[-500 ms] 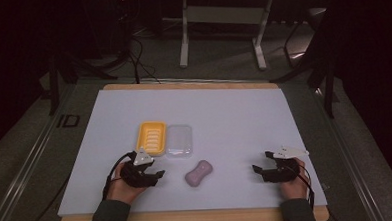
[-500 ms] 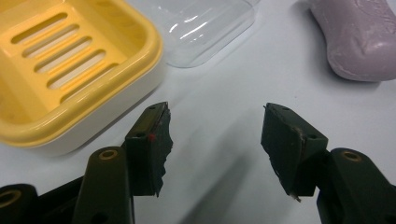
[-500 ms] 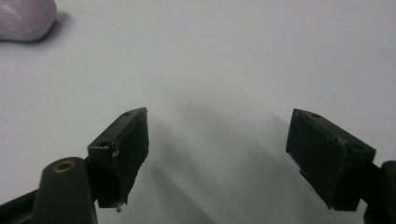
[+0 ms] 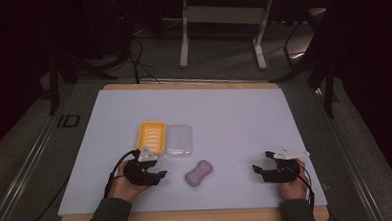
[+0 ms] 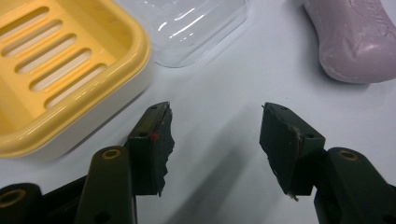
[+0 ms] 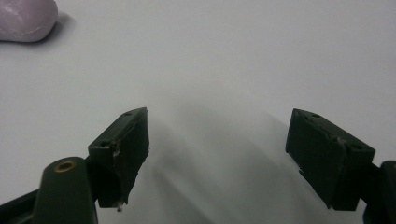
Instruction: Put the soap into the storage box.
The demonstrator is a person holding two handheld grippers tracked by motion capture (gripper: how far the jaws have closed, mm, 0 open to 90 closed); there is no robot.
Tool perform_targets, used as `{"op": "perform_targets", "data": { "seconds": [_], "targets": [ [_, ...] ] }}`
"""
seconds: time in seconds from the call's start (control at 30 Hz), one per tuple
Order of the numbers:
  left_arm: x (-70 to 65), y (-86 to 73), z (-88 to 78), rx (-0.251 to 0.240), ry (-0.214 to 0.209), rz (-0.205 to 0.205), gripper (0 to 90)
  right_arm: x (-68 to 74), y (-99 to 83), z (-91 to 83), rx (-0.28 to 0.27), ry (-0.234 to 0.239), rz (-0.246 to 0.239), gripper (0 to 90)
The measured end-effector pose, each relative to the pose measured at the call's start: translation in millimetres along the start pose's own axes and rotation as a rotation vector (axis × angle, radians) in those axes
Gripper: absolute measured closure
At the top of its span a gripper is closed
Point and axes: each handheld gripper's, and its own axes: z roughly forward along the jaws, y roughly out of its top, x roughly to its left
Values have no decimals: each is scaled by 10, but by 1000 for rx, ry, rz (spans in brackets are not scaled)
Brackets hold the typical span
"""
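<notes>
- The left gripper [image 5: 215,140] has its 2 black jaws apart with only bare table between them; it sits just as it did half a second earlier, near the soap [image 4: 198,173].
- The right gripper [image 6: 217,154] is also spread wide with nothing held, and is unmoved, well apart from the soap.
- The soap is a smooth lilac bar, pinched at the waist, lying on the white table [image 4: 234,114].
- The yellow soap dish [image 4: 151,136] is glossy plastic with a slotted floor and holds nothing.
- A clear ribbed lid [image 4: 179,140] lies touching the dish.
</notes>
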Motion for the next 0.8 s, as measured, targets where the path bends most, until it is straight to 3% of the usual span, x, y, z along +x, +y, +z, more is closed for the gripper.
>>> {"op": "perform_targets", "data": {
  "seconds": [0.8],
  "targets": [
    [-97,339,10,69,-13,59,447,11,-5,-17,-11,-8,-9,203]
  ]
}}
